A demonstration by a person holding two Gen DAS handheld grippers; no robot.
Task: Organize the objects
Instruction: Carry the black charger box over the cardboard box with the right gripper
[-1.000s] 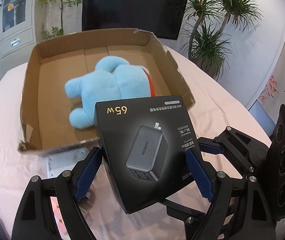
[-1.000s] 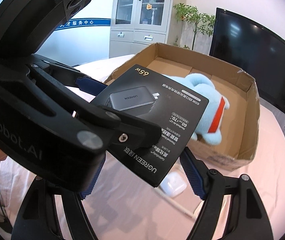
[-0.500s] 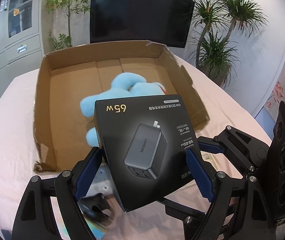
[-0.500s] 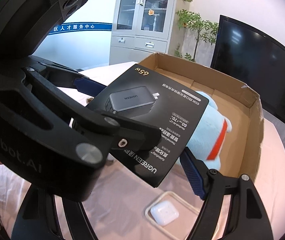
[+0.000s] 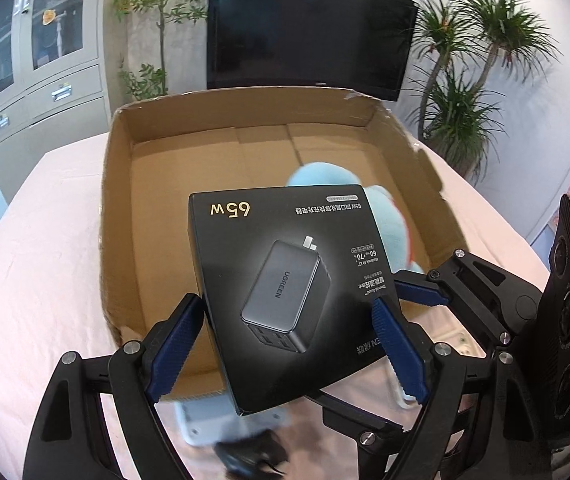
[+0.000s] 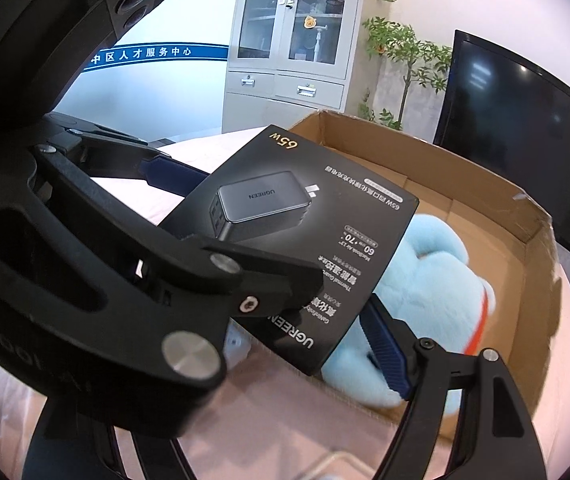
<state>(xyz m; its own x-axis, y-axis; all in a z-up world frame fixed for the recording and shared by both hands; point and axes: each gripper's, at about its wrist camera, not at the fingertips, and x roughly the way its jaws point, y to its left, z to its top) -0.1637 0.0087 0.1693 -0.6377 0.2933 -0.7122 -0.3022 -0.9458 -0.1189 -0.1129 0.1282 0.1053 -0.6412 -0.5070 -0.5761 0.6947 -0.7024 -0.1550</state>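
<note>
My left gripper [image 5: 289,344] is shut on a black UGREEN 65W charger box [image 5: 285,272], its blue pads pressing both side edges. It holds the box in the air over the near edge of an open cardboard box [image 5: 121,208]. A light blue plush toy [image 5: 389,216] lies inside the cardboard box, partly hidden behind the charger box. In the right wrist view the charger box [image 6: 305,232] and plush toy [image 6: 437,300] show too, with the left gripper's body filling the left side. One right fingertip [image 6: 383,344] is seen beside the charger box; the other is hidden.
The cardboard box [image 6: 541,264] sits on a table with a pink cloth [image 5: 45,264]. A white flat item [image 5: 213,416] and a dark object [image 5: 245,456] lie on the table below the held box. A TV, plants and a cabinet stand behind.
My left gripper has carried the charger box forward and to the left over the cardboard box. The plush toy now appears further right. The white earbud case has left the right wrist view.
</note>
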